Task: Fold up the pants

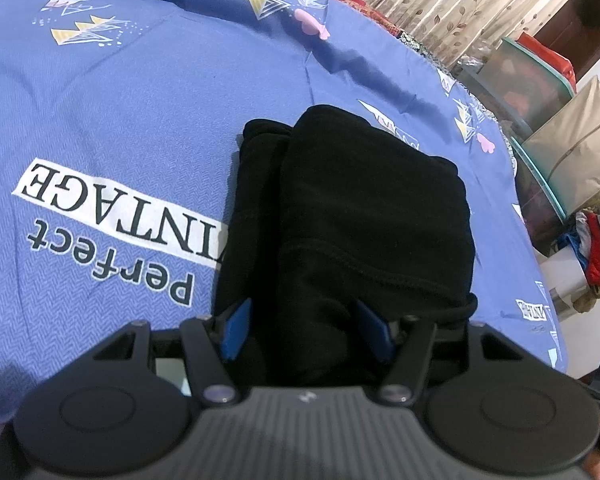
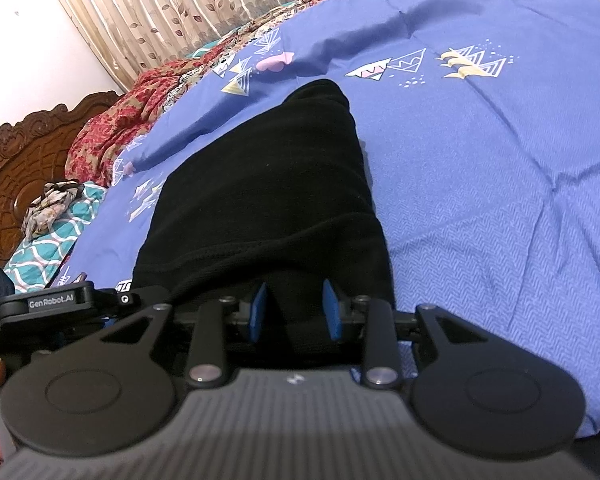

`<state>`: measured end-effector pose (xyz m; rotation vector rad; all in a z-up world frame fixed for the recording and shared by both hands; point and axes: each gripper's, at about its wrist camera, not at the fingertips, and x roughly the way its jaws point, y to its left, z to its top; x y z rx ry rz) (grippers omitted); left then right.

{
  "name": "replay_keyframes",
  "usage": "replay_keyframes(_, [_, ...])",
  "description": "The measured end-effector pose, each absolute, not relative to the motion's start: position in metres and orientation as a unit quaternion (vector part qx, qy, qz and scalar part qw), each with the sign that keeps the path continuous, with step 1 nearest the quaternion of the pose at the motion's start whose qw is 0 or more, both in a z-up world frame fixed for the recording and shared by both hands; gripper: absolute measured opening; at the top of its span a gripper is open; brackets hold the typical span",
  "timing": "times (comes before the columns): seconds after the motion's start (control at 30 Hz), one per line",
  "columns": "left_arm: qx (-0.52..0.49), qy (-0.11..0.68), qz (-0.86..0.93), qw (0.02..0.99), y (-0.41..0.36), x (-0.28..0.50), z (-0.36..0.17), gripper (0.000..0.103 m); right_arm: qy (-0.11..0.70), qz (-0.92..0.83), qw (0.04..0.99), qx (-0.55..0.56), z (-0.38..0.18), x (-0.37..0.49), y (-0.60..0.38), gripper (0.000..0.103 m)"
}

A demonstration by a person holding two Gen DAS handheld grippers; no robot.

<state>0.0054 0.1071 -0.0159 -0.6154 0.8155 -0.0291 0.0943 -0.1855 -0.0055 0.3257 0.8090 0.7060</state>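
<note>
Black folded pants [image 1: 352, 208] lie on the blue bedsheet [image 1: 132, 112], each hand-held gripper [image 1: 308, 330] [image 2: 296, 312] clamped on them

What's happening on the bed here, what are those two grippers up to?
A person is folding black pants on a blue bedsheet. The pants already lie in a compact folded stack. The left gripper and right gripper each have their blue pads closed on the stack's near edge.
</note>
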Motion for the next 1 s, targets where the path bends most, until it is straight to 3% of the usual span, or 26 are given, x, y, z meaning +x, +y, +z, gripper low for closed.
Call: replay_keyframes(1.0, [-0.299,0.387,-0.02,0.872,0.1101,0.0031,-0.0171,0.059,0.386,0.33,0.849,0.147,-0.0034,0.0928,-0.1809,0.034])
